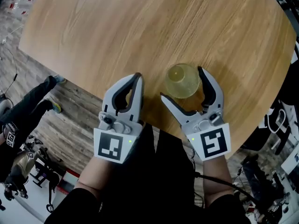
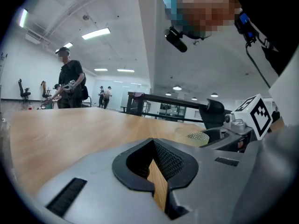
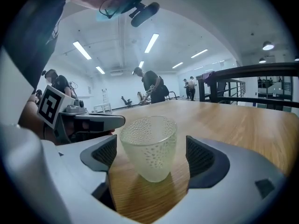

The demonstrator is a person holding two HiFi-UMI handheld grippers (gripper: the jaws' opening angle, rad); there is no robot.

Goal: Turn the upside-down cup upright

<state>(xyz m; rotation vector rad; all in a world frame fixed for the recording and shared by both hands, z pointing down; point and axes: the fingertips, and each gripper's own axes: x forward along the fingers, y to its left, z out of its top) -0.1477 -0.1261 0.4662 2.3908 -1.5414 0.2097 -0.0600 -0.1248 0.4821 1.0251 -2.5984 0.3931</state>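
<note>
Two grippers sat low over the near edge of a round wooden table [image 1: 117, 31]. The left gripper [image 1: 137, 77] was just left of the cup [image 1: 180, 78], apart from it, with its jaws shut together on nothing. The right gripper [image 1: 182, 84] had its jaws spread wide with the cup standing between them. In the right gripper view you could see bare wood on both sides, so the pads weren't touching it.

Around it all: wood-look floor [image 1: 70, 125] under the table, someone's dark trouser leg [image 1: 28, 101] off to the left, and cluttered gear on the floor at both sides. Behind the table in the right gripper view ran a dark railing [image 3: 247, 85], with strip lights [image 3: 152, 42] on the ceiling. An office chair [image 2: 22, 88] stood far back in the left gripper view.

The cup was already upright on the table, mouth up. It was see-through, pale yellowish, covered in little dimples, wide at the rim and narrower at the base.

Counts: one cup, one table, two grippers, two marker cubes (one per gripper). There were three people in the background of the left gripper view, one nearer [image 2: 70, 85] and two far off [image 2: 103, 96].
</note>
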